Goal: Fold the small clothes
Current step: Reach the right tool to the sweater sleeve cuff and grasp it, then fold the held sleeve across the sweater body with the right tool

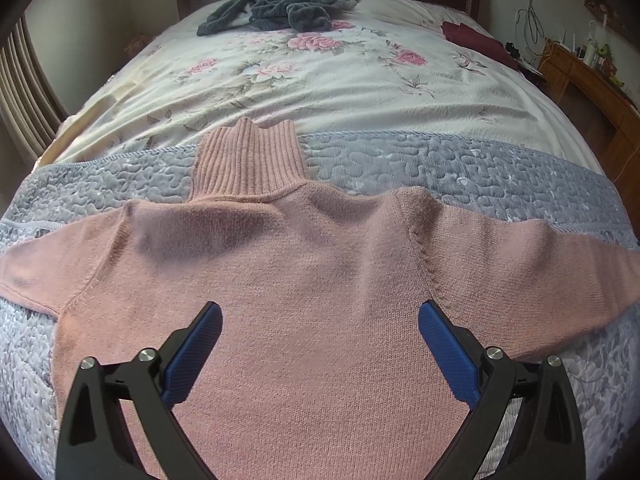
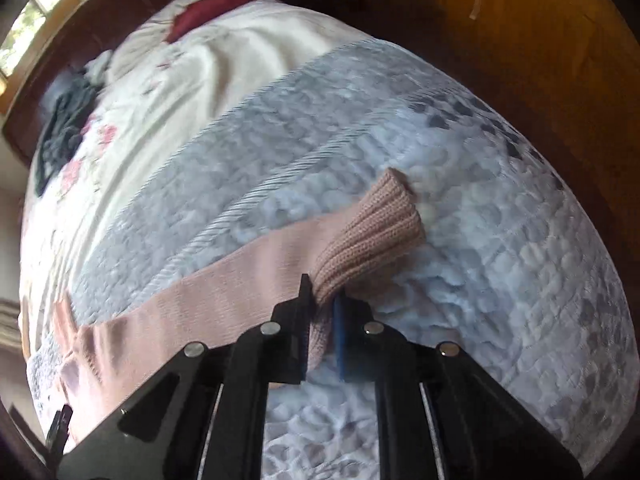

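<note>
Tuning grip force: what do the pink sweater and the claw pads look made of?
Pink sweater: soft knit, likely wool or acrylic; fine stitches on the body, ribbed cuff and collar, slightly fuzzy, matte. Claw pads: blue, finely textured, matte; probably rubber or printed plastic, cannot tell which.

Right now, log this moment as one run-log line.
stage: first sleeve fold | left claw: open, above pink sweater body | right claw: shut on sleeve cuff | surface: grey quilt
</note>
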Available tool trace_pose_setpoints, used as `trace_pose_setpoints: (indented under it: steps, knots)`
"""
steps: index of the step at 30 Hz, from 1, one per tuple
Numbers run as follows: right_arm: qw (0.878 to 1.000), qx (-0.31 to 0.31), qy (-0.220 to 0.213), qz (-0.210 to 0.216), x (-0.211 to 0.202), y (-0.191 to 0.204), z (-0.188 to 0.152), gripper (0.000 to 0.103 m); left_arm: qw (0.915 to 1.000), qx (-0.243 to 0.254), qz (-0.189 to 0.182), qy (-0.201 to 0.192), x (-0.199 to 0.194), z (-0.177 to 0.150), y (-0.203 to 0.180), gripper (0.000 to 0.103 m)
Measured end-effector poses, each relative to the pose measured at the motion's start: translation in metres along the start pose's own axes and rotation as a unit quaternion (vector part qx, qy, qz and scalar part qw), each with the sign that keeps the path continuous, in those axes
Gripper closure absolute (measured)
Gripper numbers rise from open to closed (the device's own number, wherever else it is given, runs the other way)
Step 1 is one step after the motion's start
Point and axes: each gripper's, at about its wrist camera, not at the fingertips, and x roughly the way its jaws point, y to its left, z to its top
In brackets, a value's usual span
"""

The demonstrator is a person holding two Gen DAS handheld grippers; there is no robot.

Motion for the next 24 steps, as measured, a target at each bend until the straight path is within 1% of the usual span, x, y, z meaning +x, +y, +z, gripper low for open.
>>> trace_pose_setpoints:
  steps: [2, 3, 7, 11, 14, 15, 18, 23, 24]
  knots:
    - [0.999, -0.028, -0.009, 0.041, -0.009, 0.02, -0.011, 0.094, 0.9999, 0.0, -0.004, 0.009, 0.002, -0.001, 0.007, 0.004]
    - [0.997, -0.049, -0.011, 0.058, -0.013, 0.037, -0.018, 0.094, 0.9999, 0.0, -0.002, 0.01, 0.002, -0.002, 0.011, 0.004]
    - [0.988, -0.128, -0.001, 0.087, -0.012, 0.109, -0.055, 0.094, 0.9999, -0.007, 0.0, 0.013, 0.001, -0.005, 0.03, 0.004]
    - [0.975, -0.183, 0.018, 0.127, -0.008, 0.179, -0.099, 0.094, 0.9997, -0.015, -0.003, 0.019, 0.0, -0.007, 0.047, 0.004]
    - [0.963, -0.214, 0.039, 0.157, 0.001, 0.222, -0.126, 0.095, 0.9995, -0.022, -0.009, 0.02, -0.002, -0.006, 0.058, 0.004]
    - [0.96, -0.226, 0.045, 0.161, 0.005, 0.234, -0.135, 0.095, 0.9994, -0.026, -0.013, 0.021, -0.002, -0.006, 0.061, 0.004]
    - [0.953, -0.254, 0.067, 0.153, 0.018, 0.262, -0.16, 0.095, 0.9992, -0.03, -0.015, 0.023, -0.003, -0.005, 0.067, 0.004]
    - [0.946, -0.278, 0.094, 0.139, 0.033, 0.276, -0.181, 0.093, 0.999, -0.029, -0.025, 0.025, -0.003, -0.004, 0.066, 0.004]
    - [0.944, -0.283, 0.096, 0.137, 0.035, 0.278, -0.184, 0.09, 0.9988, -0.029, -0.028, 0.027, -0.003, -0.004, 0.064, 0.004]
